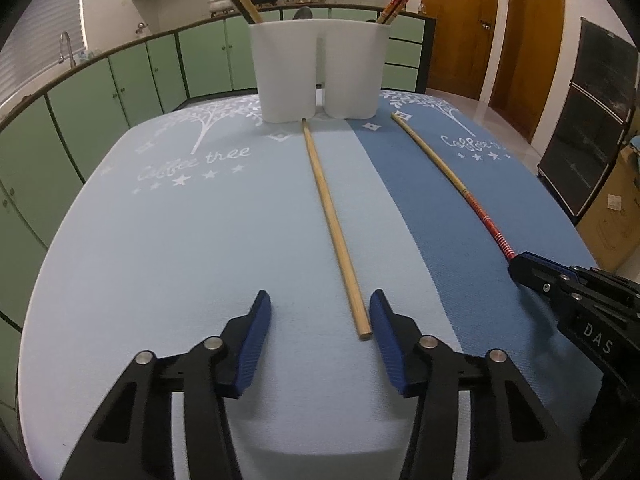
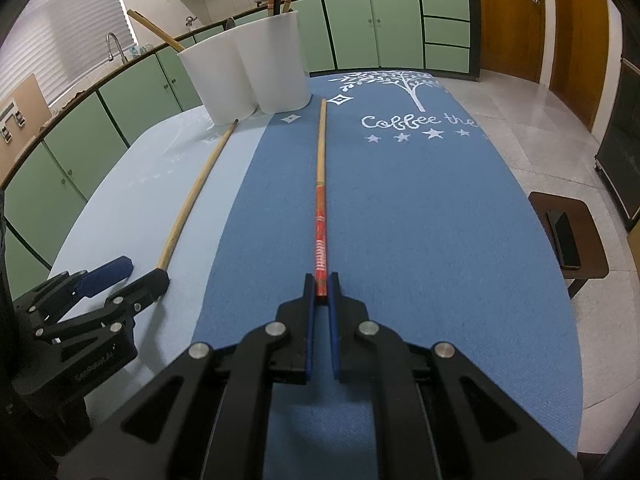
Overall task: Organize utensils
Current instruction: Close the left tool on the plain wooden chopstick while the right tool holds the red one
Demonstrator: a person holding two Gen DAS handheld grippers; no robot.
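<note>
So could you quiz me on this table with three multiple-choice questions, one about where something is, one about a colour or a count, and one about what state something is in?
1. Where does the plain wooden chopstick lie?
A. On the light blue half of the mat
B. Inside the white holder
C. On the floor

2. How many chopsticks lie flat on the mat?
A. One
B. Two
C. Four

3. What is the right gripper doing?
A. Standing wide open over bare mat
B. Closed on the end of the red-patterned chopstick
C. Gripping the rim of the white holder

Answers:
1 A: it lies on the paler half, its far tip by the white holder.
2 B: the plain one and the red-patterned chopstick.
3 B: its blue pads pinch the red end, while the left gripper stands open around the plain stick.
</note>
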